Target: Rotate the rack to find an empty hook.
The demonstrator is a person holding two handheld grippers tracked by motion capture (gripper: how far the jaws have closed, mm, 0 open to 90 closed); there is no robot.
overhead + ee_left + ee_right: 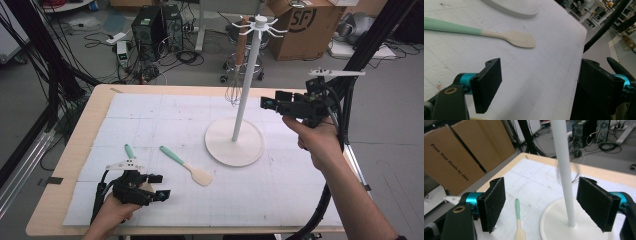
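The left gripper [159,186] rests on the white foam surface [280,200], jaws spread and empty; the mint-handled wooden spatula [186,165] lies just ahead. The right gripper [270,99] hovers spread beside the white hook stand [243,90] bearing a wire whisk [234,90].

Left tool [161,187] open, low, right tool [270,99] raised, open

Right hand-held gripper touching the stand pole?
Apart. In the high view the right hand-held gripper sits clear of the stand pole, with table showing between them.

Mint-and-cream spatula [186,165], white stand [235,141]
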